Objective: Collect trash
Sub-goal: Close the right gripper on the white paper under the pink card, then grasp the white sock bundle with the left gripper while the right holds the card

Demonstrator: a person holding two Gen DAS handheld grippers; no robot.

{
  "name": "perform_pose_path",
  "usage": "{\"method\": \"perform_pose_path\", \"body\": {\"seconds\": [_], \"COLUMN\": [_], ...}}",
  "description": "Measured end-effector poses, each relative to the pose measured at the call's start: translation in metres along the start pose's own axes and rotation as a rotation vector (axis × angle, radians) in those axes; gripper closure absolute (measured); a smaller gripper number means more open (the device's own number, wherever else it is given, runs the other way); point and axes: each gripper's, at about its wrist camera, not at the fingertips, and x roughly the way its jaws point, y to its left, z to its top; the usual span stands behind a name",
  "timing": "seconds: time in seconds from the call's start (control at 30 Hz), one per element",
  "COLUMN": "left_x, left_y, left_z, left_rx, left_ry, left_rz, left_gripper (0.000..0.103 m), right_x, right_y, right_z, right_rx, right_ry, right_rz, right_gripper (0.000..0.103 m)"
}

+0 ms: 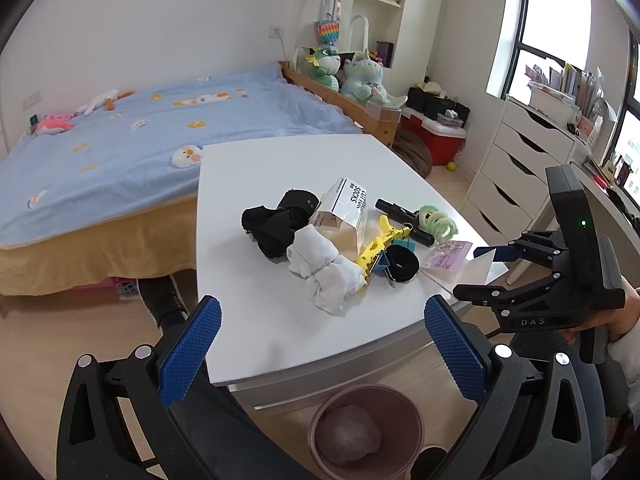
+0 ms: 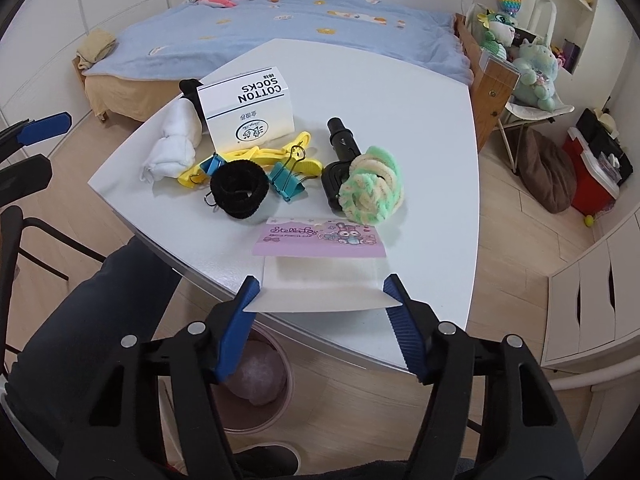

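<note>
The pink-topped card packet [image 2: 320, 264] lies at the bench [image 2: 420, 128] edge nearest the right hand-held gripper [image 2: 322, 294], its long side running crosswise between the spread fingers, not yet pinched. The left hand-held gripper [image 1: 320, 344] hangs open, farther off, above the bin [image 1: 366, 432].

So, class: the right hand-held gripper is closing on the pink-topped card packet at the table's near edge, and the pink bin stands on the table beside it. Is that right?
Not quite. The right hand-held gripper does straddle the card packet at the table edge, but the pink bin stands on the floor below that edge, as the left wrist view shows.
</note>
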Motion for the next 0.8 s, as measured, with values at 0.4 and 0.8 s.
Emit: {"method": "perform_pose_path", "body": {"seconds": [0.4, 0.8], "left_x": [0.011, 0.058], "left_y": [0.001, 0.018], "left_z": [0.008, 0.028], "left_rx": [-0.024, -0.192], "left_ry": [0.023, 0.157], "left_rz": [0.007, -0.005], "left_gripper": [0.005, 0.005], "right_x": [-0.036, -0.063], "right_y": [0.002, 0.003], "right_z": [-0.001, -0.003], "right_rx": [0.052, 0.068], "right_ry": [-0.089, -0.138], "right_rz": [0.029, 0.040], "right_gripper": [0.039, 0.039]}}
